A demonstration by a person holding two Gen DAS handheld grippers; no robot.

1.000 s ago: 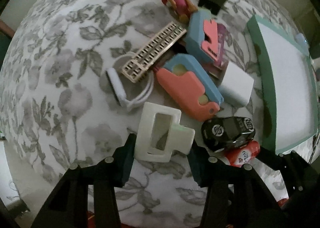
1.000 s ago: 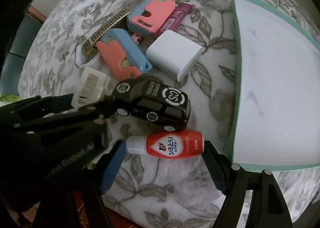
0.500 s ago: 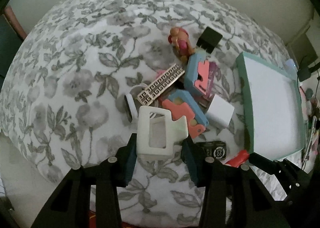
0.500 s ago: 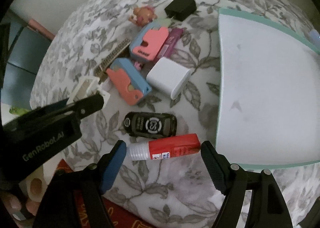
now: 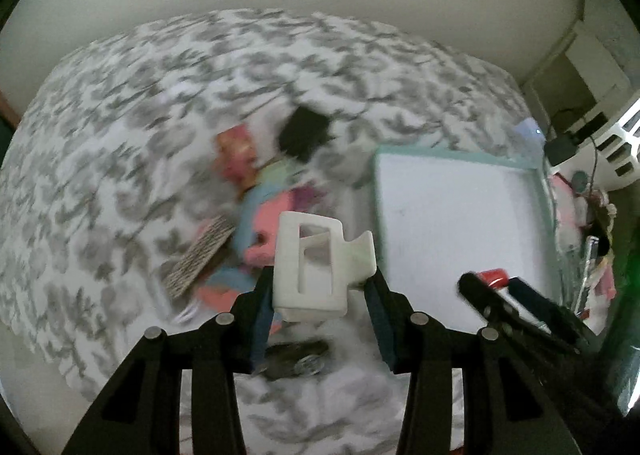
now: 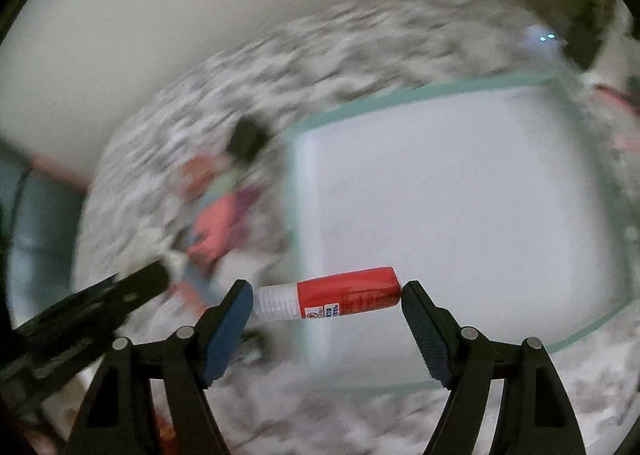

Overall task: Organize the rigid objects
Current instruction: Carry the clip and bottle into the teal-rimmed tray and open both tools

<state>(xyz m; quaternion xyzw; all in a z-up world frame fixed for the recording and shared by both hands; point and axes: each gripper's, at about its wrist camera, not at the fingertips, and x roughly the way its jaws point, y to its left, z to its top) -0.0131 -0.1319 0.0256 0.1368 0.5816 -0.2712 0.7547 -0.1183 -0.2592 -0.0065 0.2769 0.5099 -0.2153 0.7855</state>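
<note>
I am holding both grippers above the flowered cloth [image 5: 120,143], and both views are blurring.

Left gripper [image 5: 320,295]: its jaws are clamping a white hair clip [image 5: 316,267] by its near end, pads pressing on both sides. Over the last second these jaws have been closing slightly on the clip. The clip is hanging clear of the cloth, over the near edge of the pile.

Right gripper [image 6: 328,303]: its jaws are gripping a red bottle [image 6: 344,293] with a white cap, end to end, the cap against the left pad and the base against the right pad. The bottle is lying roughly level and is hovering over the near left corner of the tray [image 6: 400,93].

Just below the left gripper I am seeing a black toy car [image 5: 296,355] lying on the cloth. Beyond it, the pile is sitting left of the tray: a patterned flat bar [image 5: 200,255], blue-and-pink cases [image 5: 264,223] overlapping each other, then a small doll [image 5: 236,155], too blurred to detail. A black block [image 5: 304,131] is lying at the far end of the pile.

The tray, white with a green rim, is sitting to the right of the pile, and I am seeing nothing lying in it.
</note>
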